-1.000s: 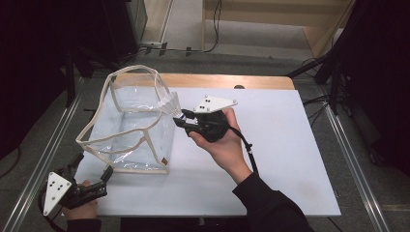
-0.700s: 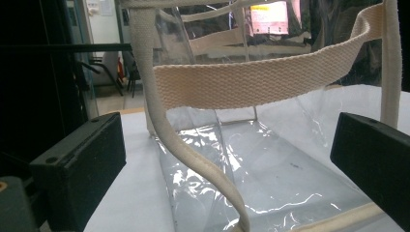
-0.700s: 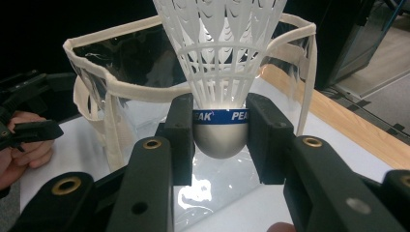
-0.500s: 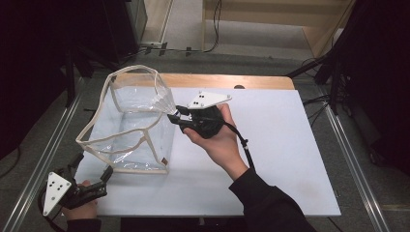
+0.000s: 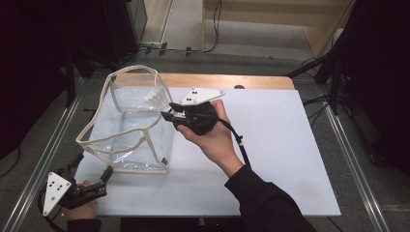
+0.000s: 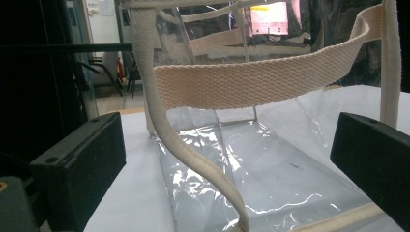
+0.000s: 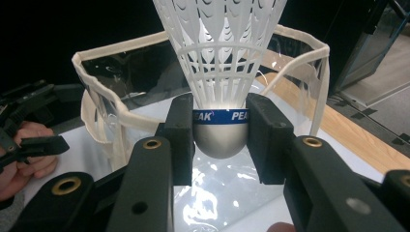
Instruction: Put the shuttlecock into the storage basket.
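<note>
The right gripper [image 7: 220, 133] has its jaws clamped on the silver cork of a white shuttlecock [image 7: 220, 63], held at the rim of the clear bag [image 5: 128, 125] on the white table [image 5: 270, 145], so the step in hand looks like loading it. The left gripper [image 5: 89, 181] waits wide open and empty near the bag's front corner (strap [image 6: 241, 82] just ahead of it); next, carry the shuttlecock over the opening and let go

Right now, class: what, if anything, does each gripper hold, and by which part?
The right gripper holds a shuttlecock by its rounded base, at the blue band. The left gripper holds nothing; its jaws stand open before the clear bag.
</note>
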`<state>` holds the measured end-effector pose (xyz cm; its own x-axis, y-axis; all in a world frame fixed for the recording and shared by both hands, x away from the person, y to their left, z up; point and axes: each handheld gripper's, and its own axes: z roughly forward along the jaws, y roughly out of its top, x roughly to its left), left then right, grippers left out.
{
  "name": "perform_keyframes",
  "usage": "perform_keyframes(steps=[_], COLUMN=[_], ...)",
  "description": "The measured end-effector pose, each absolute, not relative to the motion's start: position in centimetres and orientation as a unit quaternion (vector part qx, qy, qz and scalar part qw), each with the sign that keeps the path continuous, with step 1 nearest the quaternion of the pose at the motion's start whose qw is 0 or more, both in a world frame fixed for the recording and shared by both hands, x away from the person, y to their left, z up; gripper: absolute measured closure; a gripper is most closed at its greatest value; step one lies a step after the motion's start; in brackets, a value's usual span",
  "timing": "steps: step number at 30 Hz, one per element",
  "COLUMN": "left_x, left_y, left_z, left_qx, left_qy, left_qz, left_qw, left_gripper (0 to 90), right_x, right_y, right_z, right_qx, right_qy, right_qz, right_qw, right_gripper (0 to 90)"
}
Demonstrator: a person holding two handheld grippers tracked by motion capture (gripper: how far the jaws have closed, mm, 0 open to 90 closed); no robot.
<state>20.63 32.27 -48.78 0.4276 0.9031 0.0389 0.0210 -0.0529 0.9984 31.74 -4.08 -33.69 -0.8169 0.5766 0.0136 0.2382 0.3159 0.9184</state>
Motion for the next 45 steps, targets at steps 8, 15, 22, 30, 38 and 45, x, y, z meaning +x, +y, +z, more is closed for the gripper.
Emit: perform_keyframes(steps=[8,15,22,30,38,45], left_x=[20.6,20.6,20.6,20.6,20.6,20.6], left_y=[32.3,32.3,32.4,32.4,32.4,32.4], left_z=[-48.8,-48.8,-48.8,-48.8,-48.8,-48.8], left_qx=[0.616,0.616,0.616,0.616,0.616,0.616], left_qy=[0.375,0.374,0.374,0.374,0.373,0.373], left_qz=[0.381,0.381,0.382,0.381,0.381,0.381], left_qw=[0.578,0.579,0.578,0.579,0.579,0.580], left_gripper=[0.0,0.0,0.0,0.0,0.0,0.0], right_x=[32.0,32.3,32.7,33.2,33.5,33.8], right_y=[-3.0,-1.7,-0.4,0.8,1.7,2.3], right_z=[-33.2,-32.6,-32.5,-32.7,-33.1,-33.3], right_qx=[0.247,0.239,0.233,0.229,0.230,0.234], right_qy=[0.799,0.803,0.810,0.817,0.825,0.832], right_qz=[0.525,0.524,0.517,0.508,0.497,0.486], right_qw=[0.160,0.156,0.152,0.146,0.141,0.131], right_gripper=[63.2,63.2,63.2,63.2,63.2,63.2])
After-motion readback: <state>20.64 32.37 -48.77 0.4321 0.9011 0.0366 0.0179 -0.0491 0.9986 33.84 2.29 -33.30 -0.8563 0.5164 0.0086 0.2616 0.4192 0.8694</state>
